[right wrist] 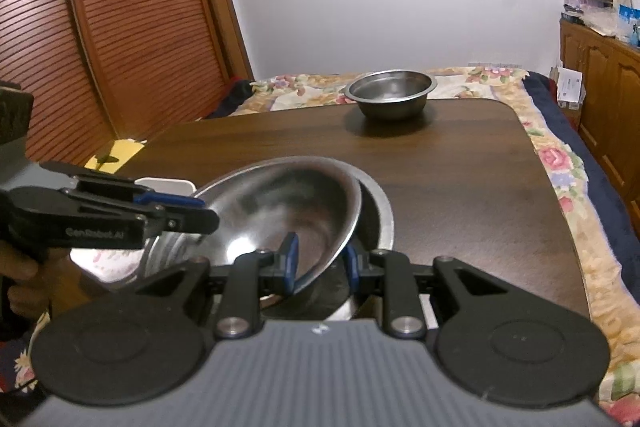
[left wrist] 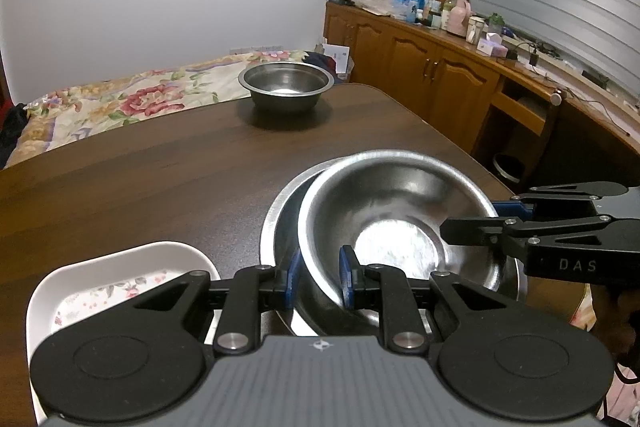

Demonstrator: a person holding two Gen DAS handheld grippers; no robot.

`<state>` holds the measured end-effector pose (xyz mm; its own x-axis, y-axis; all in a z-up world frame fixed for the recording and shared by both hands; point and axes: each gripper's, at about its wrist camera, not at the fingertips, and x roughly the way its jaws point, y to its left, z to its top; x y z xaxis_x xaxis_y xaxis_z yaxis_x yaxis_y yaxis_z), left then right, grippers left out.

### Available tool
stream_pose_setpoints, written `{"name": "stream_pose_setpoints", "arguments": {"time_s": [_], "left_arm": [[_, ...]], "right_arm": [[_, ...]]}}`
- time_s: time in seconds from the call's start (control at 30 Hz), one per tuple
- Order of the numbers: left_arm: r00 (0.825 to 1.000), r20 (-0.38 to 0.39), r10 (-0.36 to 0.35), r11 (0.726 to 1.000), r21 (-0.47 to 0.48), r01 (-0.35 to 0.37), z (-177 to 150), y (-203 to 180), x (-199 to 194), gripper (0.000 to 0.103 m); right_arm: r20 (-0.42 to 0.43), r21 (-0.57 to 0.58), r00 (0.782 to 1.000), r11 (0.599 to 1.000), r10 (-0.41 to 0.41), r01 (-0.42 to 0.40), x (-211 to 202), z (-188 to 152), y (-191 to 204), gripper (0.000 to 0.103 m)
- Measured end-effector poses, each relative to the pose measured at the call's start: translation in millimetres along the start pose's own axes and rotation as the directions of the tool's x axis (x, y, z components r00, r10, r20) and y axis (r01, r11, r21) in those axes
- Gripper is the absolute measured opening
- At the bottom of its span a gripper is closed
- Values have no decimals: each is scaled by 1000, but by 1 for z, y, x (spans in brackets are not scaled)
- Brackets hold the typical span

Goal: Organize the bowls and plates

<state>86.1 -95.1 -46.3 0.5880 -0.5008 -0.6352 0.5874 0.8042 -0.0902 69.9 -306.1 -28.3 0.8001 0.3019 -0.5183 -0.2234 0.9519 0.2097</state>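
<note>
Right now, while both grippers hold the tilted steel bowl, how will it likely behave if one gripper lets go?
The tilted steel bowl looks thin and polished, so probably light but slippery. The left gripper and right gripper each pinch only its rim; released on one side, it would likely swing down. It should then slide into the larger steel bowl beneath, rigid and noisy.

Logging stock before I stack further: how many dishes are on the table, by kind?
Round stainless steel bowls: 3 (held tilted bowl, bowl beneath it, far bowl)
White floral-patterned plates: 1
Total: 4
</note>
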Motion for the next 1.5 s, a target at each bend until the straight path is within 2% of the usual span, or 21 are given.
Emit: {"name": "stream_pose_setpoints", "arguments": {"time_s": [0.5,1.1,1.5], "left_arm": [[1000,16,-1,1000,-5,1,2,-1,-2,23],[996,83,21,1000,19,-23,29,-2,-14,23],[991,123,50,998,23,-53,48,1,-20,23]], "right_arm": [[8,8,1000,1000,-12,12,3,5,-6,26],[121,12,992,999,-36,35,-22,30,-21,26],[162,-22,986,999,-44,48,-38,47,-26,26]]}}
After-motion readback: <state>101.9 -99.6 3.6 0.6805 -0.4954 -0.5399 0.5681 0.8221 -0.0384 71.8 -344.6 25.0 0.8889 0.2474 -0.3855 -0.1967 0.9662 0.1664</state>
